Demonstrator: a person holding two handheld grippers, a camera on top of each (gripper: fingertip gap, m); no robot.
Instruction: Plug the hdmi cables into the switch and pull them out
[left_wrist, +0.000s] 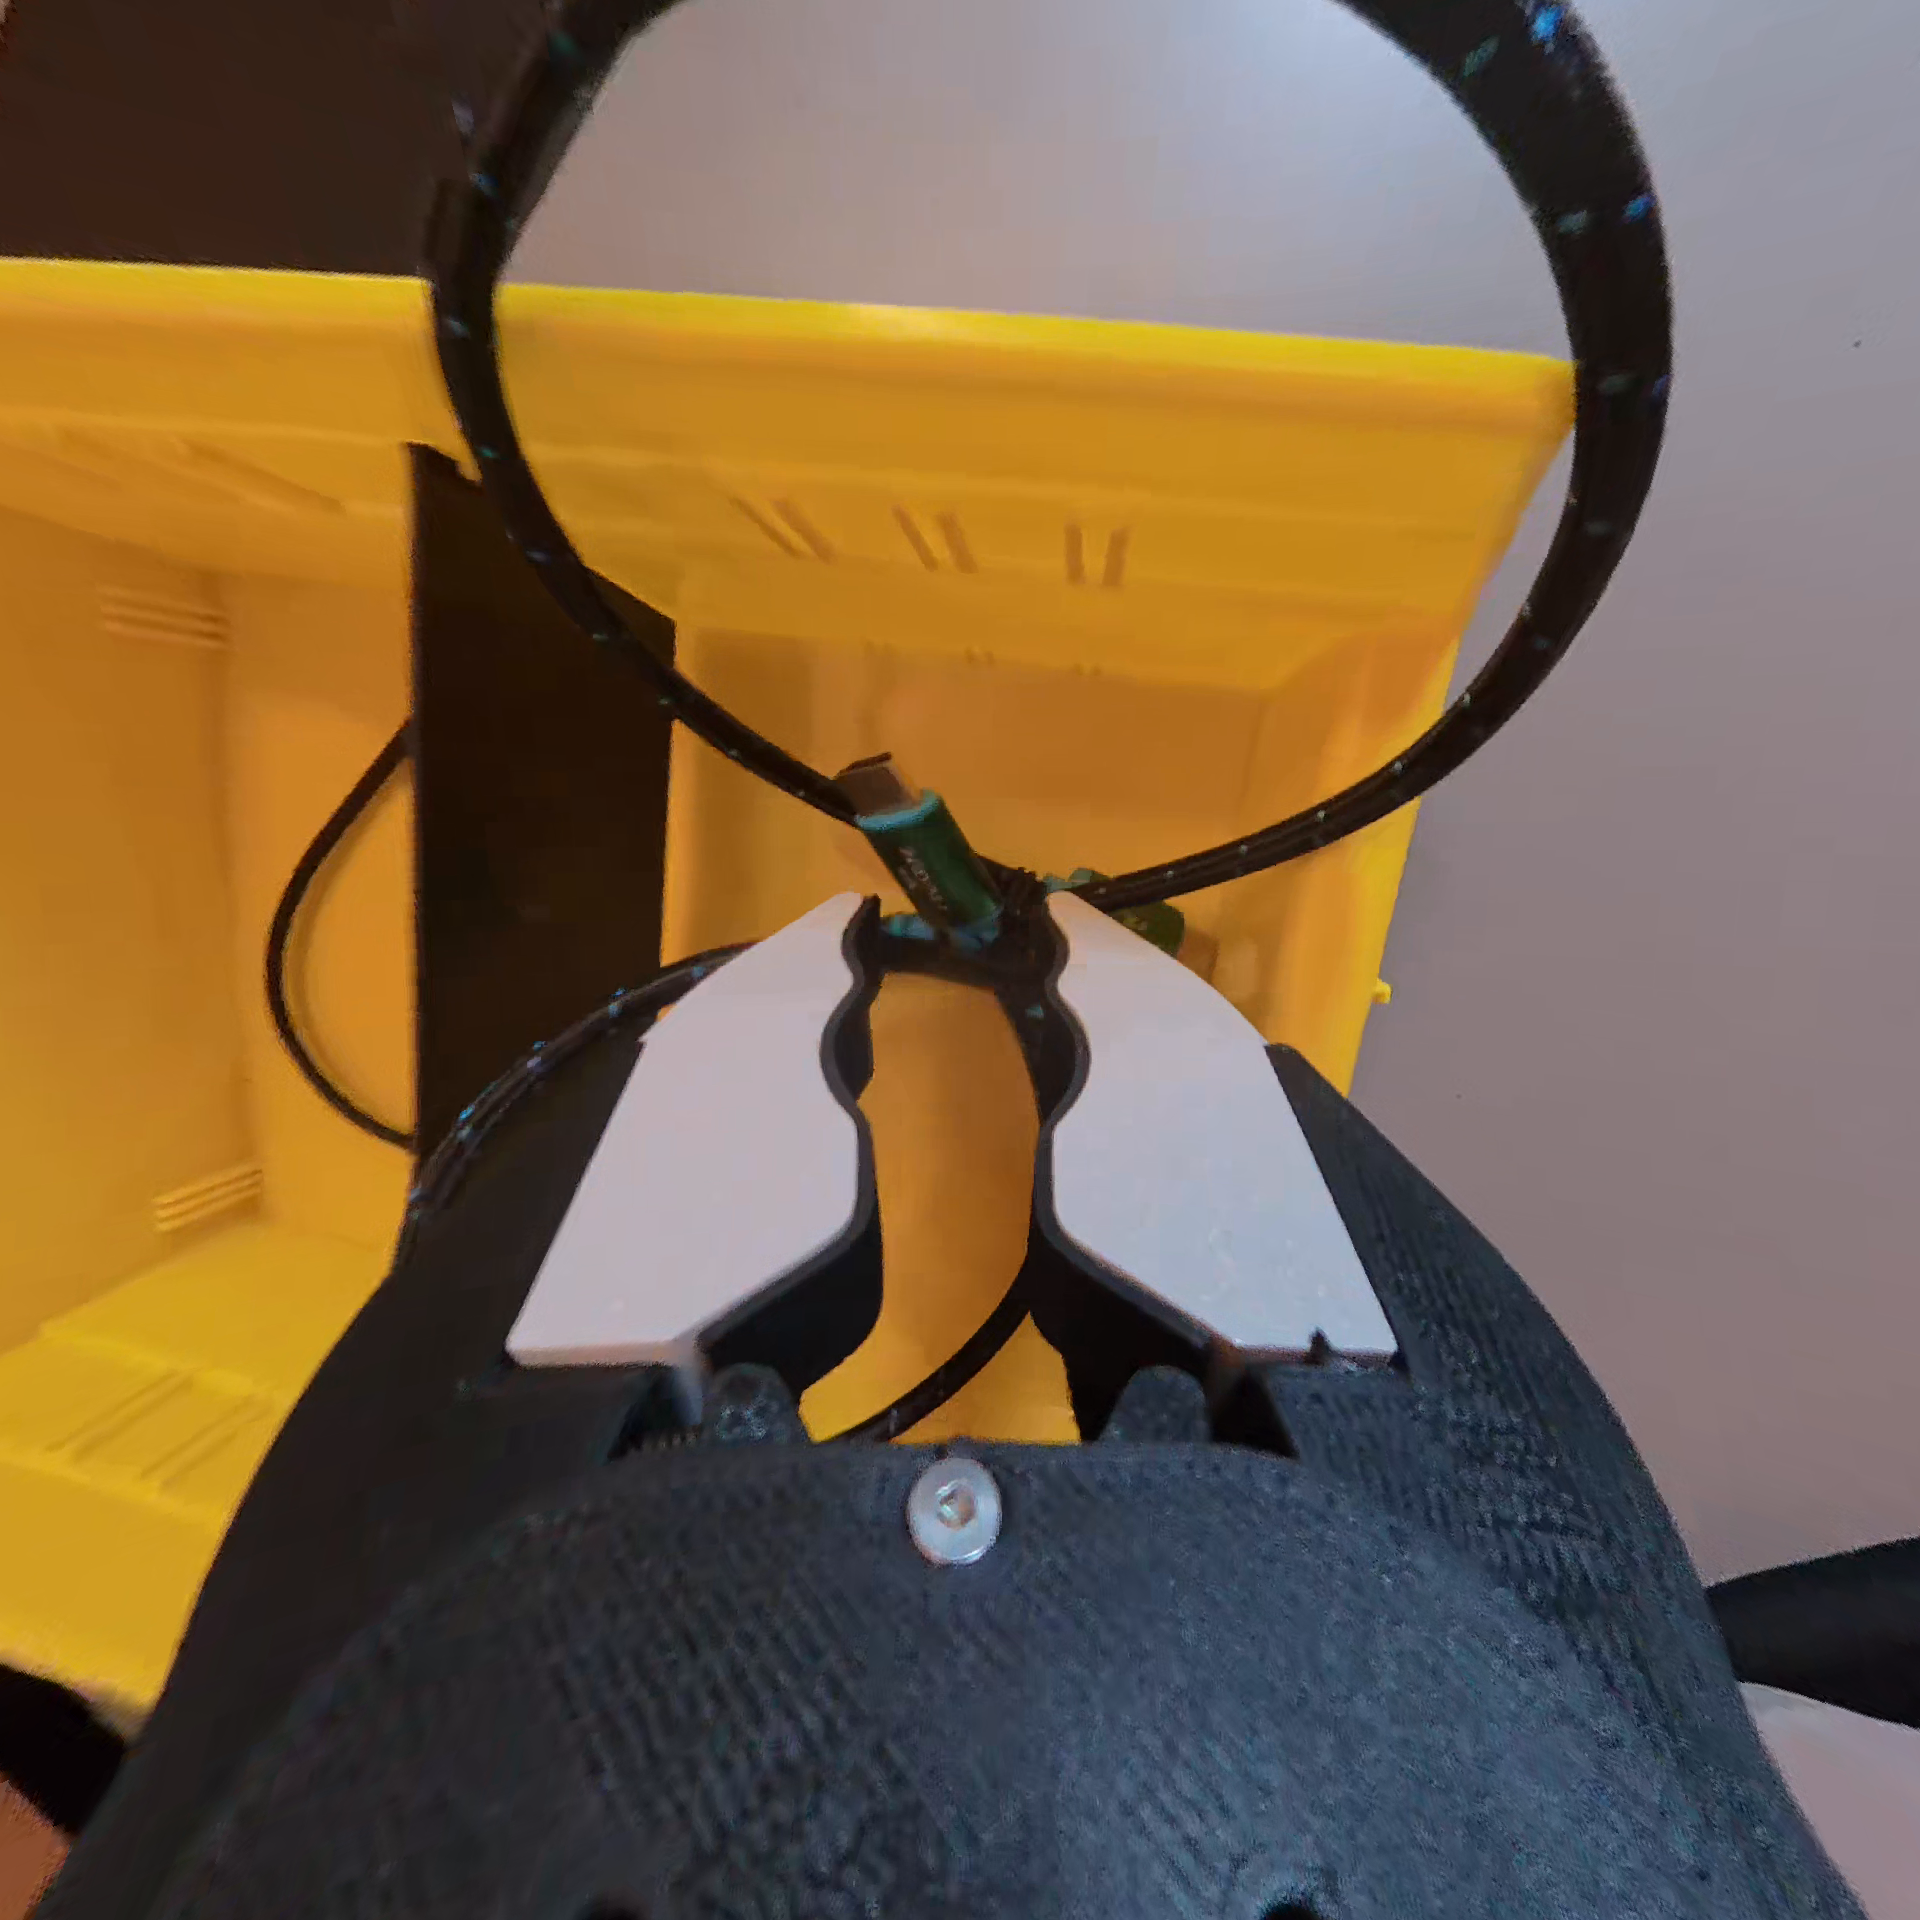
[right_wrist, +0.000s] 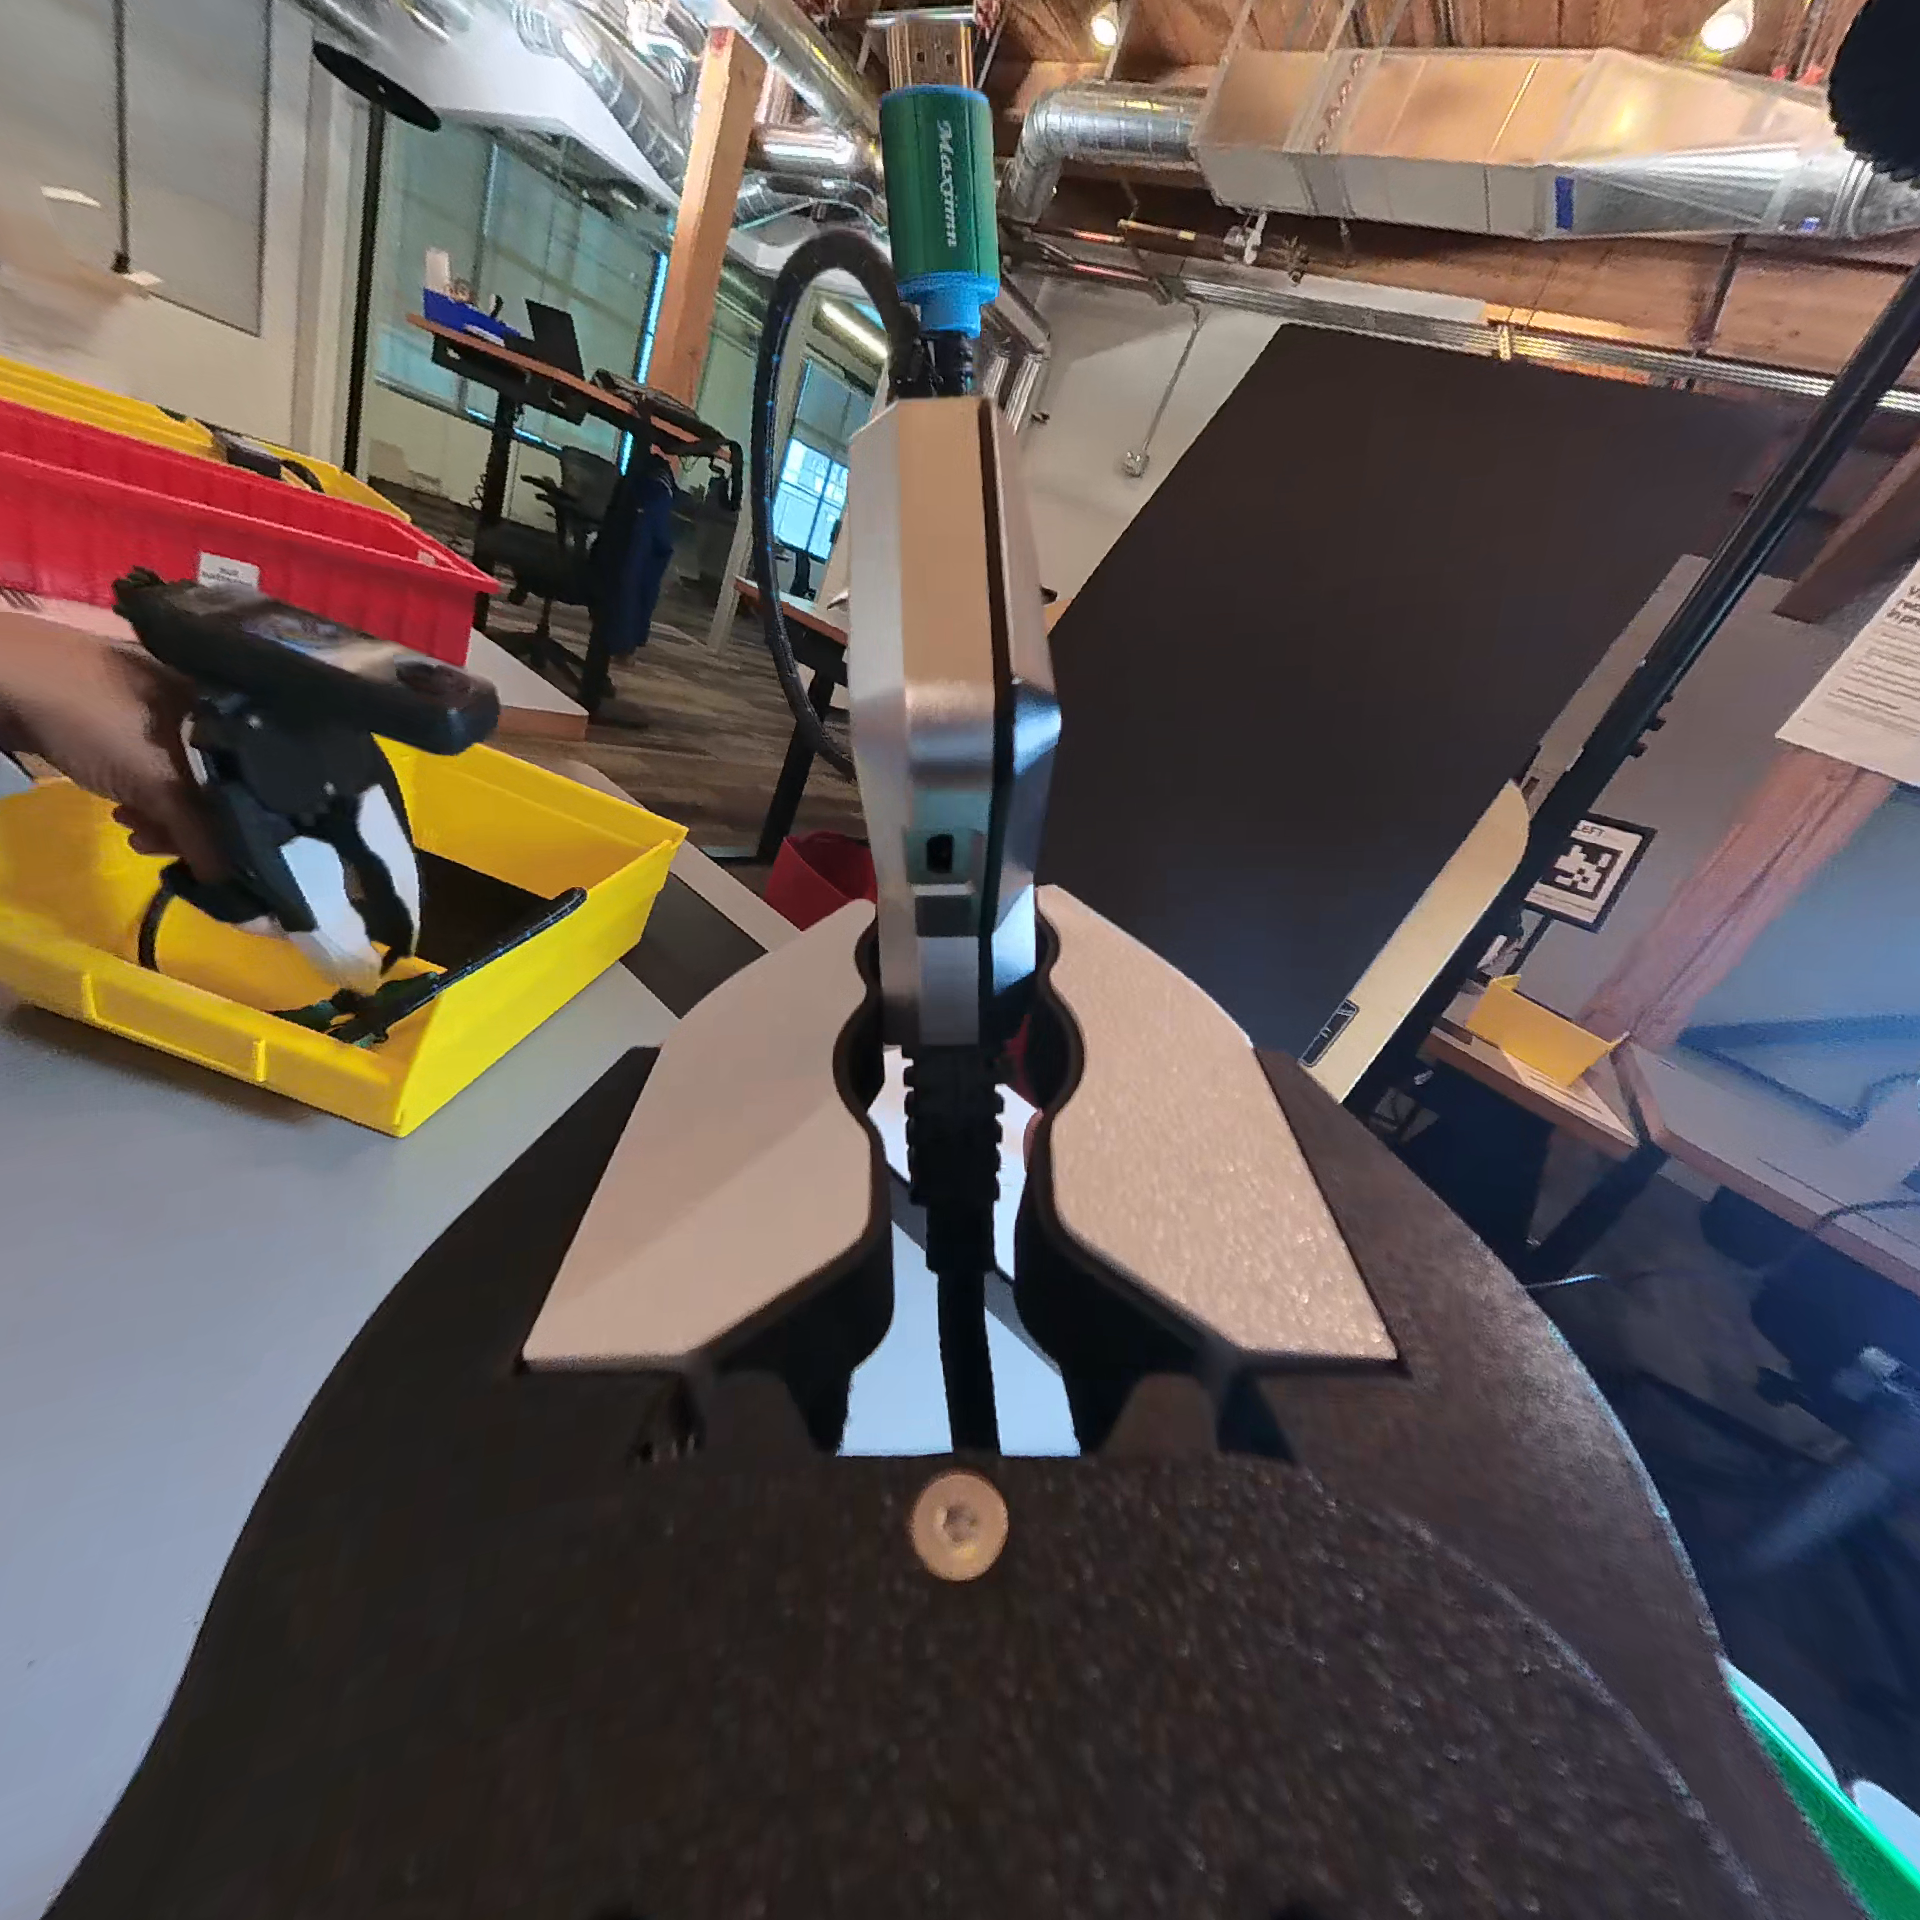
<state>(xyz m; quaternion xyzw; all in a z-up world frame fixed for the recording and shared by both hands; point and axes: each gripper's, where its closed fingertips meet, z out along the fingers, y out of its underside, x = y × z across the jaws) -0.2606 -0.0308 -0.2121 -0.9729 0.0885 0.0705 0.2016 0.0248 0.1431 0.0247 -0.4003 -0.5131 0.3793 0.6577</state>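
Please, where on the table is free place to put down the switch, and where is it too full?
Free: the grey table in front of the yellow bin, toward the right gripper. Crowded: inside that bin, where the left gripper works among the cables.

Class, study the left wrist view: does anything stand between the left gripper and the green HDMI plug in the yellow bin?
Nothing visible does. The left gripper already has its fingertips on either side of the green HDMI plug at its base, inside the yellow bin. Only the plug's own braided cable loops above and under the fingers.
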